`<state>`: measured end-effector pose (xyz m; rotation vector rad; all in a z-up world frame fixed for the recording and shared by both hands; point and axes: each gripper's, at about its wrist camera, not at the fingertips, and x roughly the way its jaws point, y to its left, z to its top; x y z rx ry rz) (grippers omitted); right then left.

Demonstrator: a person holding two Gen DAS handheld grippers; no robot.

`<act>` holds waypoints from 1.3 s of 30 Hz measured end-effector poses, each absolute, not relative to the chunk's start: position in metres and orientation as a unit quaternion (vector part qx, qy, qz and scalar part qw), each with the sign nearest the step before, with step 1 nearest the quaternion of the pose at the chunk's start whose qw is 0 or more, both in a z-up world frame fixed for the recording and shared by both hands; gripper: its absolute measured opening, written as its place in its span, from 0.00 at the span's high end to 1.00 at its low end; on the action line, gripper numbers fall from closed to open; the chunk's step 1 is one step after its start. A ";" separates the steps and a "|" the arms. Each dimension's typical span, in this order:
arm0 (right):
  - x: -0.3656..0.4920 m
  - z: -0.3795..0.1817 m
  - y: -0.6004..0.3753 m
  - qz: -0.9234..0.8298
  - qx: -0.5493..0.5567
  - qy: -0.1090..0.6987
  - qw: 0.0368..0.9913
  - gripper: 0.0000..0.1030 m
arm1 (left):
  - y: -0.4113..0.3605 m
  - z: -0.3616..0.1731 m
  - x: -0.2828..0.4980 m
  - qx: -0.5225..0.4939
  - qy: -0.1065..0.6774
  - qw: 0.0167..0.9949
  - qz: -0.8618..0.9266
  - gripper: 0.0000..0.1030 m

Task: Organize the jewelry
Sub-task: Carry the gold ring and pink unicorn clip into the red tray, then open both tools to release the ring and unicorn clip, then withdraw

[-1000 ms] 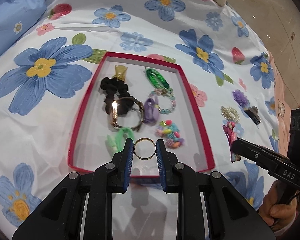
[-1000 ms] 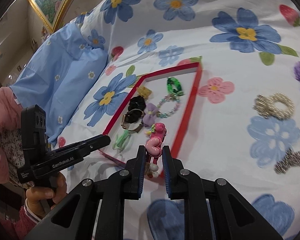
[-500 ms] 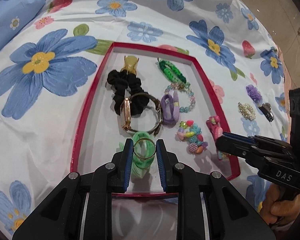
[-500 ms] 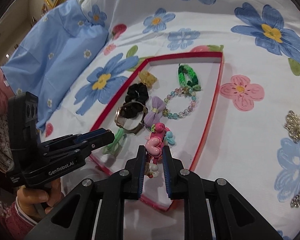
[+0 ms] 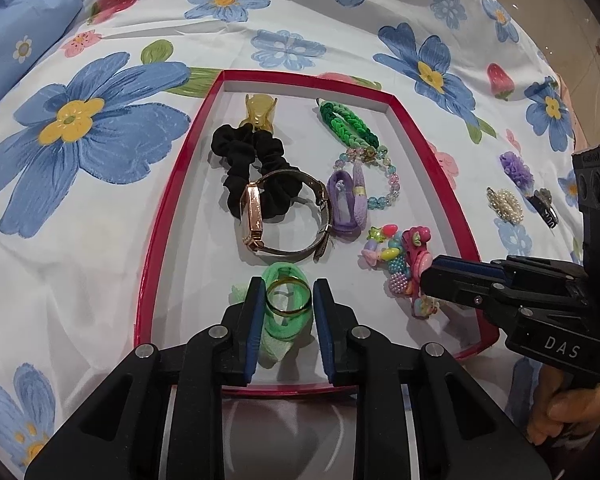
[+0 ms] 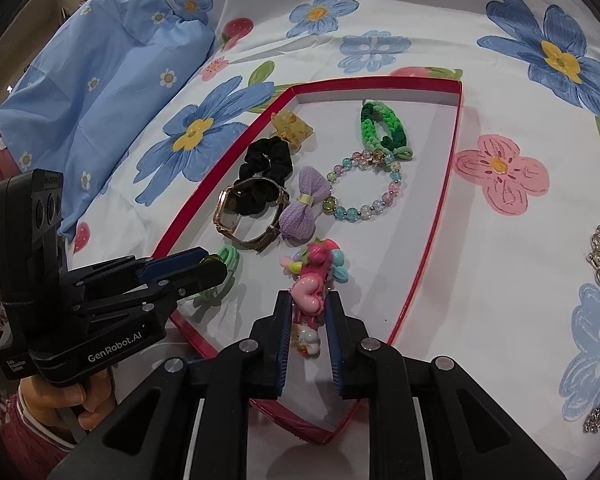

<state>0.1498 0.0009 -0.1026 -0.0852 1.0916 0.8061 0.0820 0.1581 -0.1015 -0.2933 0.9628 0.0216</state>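
Note:
A red-rimmed tray [image 5: 156, 240] lies on the flowered bedsheet. My left gripper [image 5: 288, 296] hangs low over its near end and its jaws are opening. The gold ring [image 5: 289, 299] sits between the pads, resting on a green hair tie [image 5: 288, 326]. My right gripper [image 6: 308, 308] is shut on a pink hair clip [image 6: 310, 294], held just above the tray floor beside a colourful bead bracelet [image 5: 384, 252]. The tray also holds a watch [image 5: 256, 216], black scrunchie [image 5: 240, 152], purple bow [image 5: 346, 200], clear bead bracelet [image 6: 364, 192], green braided tie [image 5: 348, 124] and yellow claw clip [image 5: 260, 112].
Right of the tray, on the sheet, lie a pearl clip [image 5: 504, 204], a purple flower clip [image 5: 516, 166] and a dark clip [image 5: 544, 208]. A blue pillow [image 6: 100, 80] sits at the left. A hand [image 6: 60, 404] holds each gripper's grip.
Both grippers have moved in over the tray and down. The ring has sunk onto the green hair tie and the left jaws have widened a little. The pink clip stays gripped.

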 end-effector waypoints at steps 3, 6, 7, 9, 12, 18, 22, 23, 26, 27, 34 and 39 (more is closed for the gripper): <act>0.151 -0.102 0.001 0.373 -0.036 0.505 0.778 0.83 | 0.159 -0.101 0.082 -0.144 0.462 0.875 0.013 0.69; 0.151 -0.101 0.001 0.372 -0.035 0.504 0.778 0.83 | 0.161 -0.102 0.082 -0.144 0.463 0.874 0.016 0.64; 0.151 -0.101 0.002 0.372 -0.036 0.504 0.779 0.83 | 0.161 -0.102 0.083 -0.145 0.464 0.874 0.017 0.64; 0.152 -0.101 0.002 0.372 -0.036 0.504 0.779 0.83 | 0.162 -0.102 0.082 -0.147 0.464 0.873 0.017 0.64; 0.152 -0.101 0.003 0.371 -0.035 0.503 0.780 0.83 | 0.164 -0.103 0.082 -0.153 0.466 0.871 0.017 0.64; 0.153 -0.100 0.000 0.370 -0.027 0.504 0.780 0.81 | 0.170 -0.105 0.080 -0.163 0.468 0.868 0.017 0.64; 0.153 -0.100 -0.001 0.370 -0.024 0.504 0.780 0.79 | 0.171 -0.105 0.079 -0.166 0.469 0.867 0.018 0.62; 0.153 -0.100 -0.001 0.369 -0.024 0.503 0.781 0.79 | 0.172 -0.105 0.078 -0.168 0.469 0.867 0.019 0.61; 0.153 -0.099 -0.002 0.369 -0.022 0.503 0.781 0.78 | 0.175 -0.104 0.077 -0.174 0.469 0.866 0.021 0.58; 0.153 -0.099 -0.002 0.369 -0.022 0.502 0.782 0.77 | 0.176 -0.104 0.076 -0.176 0.469 0.865 0.021 0.58; 0.153 -0.097 -0.001 0.371 -0.021 0.499 0.783 0.76 | 0.181 -0.101 0.073 -0.176 0.467 0.866 0.027 0.52; 0.154 -0.097 -0.001 0.372 -0.020 0.498 0.783 0.75 | 0.183 -0.101 0.071 -0.175 0.469 0.865 0.030 0.52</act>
